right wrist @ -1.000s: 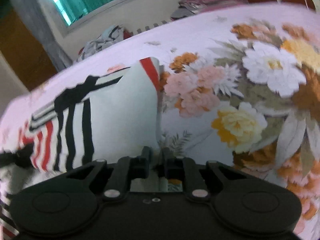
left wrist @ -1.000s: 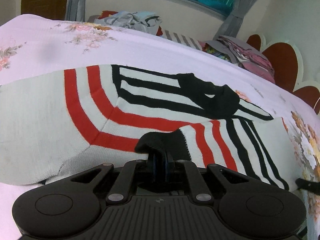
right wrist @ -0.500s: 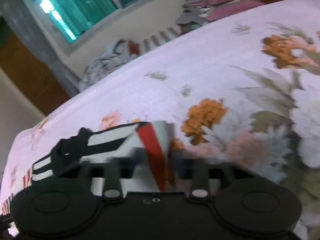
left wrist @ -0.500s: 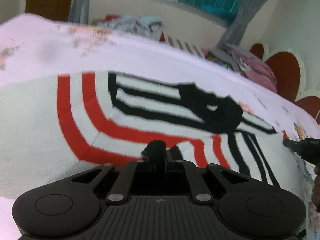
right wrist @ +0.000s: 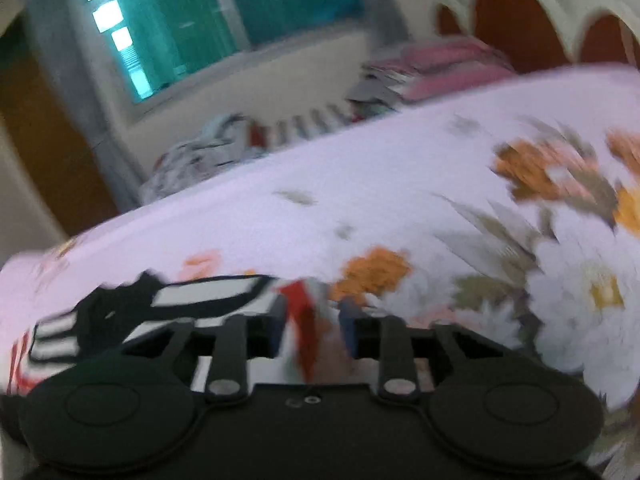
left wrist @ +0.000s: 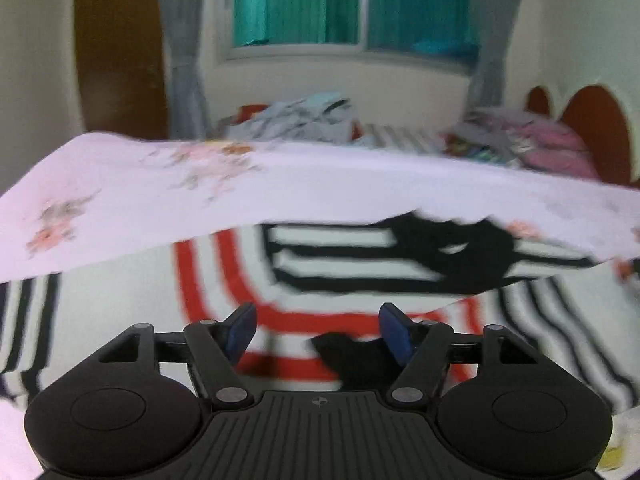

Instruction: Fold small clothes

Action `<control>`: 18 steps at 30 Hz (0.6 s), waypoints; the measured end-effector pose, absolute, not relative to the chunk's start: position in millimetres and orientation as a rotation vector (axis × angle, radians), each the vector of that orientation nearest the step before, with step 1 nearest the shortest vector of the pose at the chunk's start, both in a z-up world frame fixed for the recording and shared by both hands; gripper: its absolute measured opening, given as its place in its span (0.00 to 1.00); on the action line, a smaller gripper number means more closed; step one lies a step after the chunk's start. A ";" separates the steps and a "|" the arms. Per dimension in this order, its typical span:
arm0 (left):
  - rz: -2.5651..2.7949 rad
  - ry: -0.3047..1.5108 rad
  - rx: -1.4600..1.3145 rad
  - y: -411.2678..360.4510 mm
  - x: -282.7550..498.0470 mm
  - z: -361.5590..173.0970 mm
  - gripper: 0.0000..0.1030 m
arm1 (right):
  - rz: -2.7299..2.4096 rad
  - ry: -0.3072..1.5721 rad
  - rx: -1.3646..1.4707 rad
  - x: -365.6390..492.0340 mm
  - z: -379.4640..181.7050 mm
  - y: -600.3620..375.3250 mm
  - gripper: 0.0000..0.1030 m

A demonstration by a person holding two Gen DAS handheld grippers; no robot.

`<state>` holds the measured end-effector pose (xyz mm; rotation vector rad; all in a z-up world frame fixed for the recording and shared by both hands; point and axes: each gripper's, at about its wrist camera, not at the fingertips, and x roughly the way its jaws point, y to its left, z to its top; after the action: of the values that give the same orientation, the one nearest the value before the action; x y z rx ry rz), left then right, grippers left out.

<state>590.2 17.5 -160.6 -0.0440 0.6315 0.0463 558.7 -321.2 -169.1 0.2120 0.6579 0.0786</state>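
A white knit sweater (left wrist: 224,280) with red and black stripes lies spread on the floral bed sheet (left wrist: 280,184). Its black collar (left wrist: 460,248) is at the far side. My left gripper (left wrist: 318,330) hangs just above the sweater with its jaws opening wide. The black sleeve cuff (left wrist: 352,354) lies loose by the right blue pad, not pressed. In the blurred right wrist view, my right gripper (right wrist: 312,330) is at the sweater's (right wrist: 208,296) right edge. Its jaws are opening and the red-trimmed hem (right wrist: 302,308) stands between the parted pads.
A heap of crumpled clothes (left wrist: 304,116) sits beyond the bed's far edge under the window (left wrist: 352,0). A stack of pink folded clothes (left wrist: 552,144) lies by the red headboard (left wrist: 596,120). A brown door (left wrist: 116,48) is at the left.
My left gripper has opened and let go of the black cuff, then lifted and tilted up. My right gripper's jaws have parted around the red hem after it slid left along the bed.
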 end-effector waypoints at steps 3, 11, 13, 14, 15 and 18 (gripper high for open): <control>-0.061 0.648 -0.005 -13.7 599.3 -161.2 0.64 | 0.175 0.694 0.113 569.8 -172.6 -295.1 0.19; -0.009 0.768 -0.059 -3.5 620.5 -197.4 0.64 | 0.055 0.779 0.017 594.3 -181.8 -310.6 0.00; -0.005 0.774 -0.019 -9.9 620.7 -195.4 0.64 | 0.071 0.792 -0.051 592.9 -177.3 -303.9 0.00; 0.006 0.780 -0.017 -12.6 619.8 -193.6 0.64 | 0.071 0.793 -0.062 590.6 -175.9 -302.0 0.00; 0.021 0.785 -0.018 -16.0 618.5 -188.6 0.64 | 0.068 0.798 -0.034 588.7 -174.4 -303.3 0.00; -0.024 0.712 0.019 -32.9 606.2 -170.5 0.64 | 0.084 0.795 0.017 569.6 -166.0 -302.0 0.16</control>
<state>606.2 -32.9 -170.5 0.0193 0.7117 -0.0244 569.6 -302.0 -166.0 0.0171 0.7945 0.0843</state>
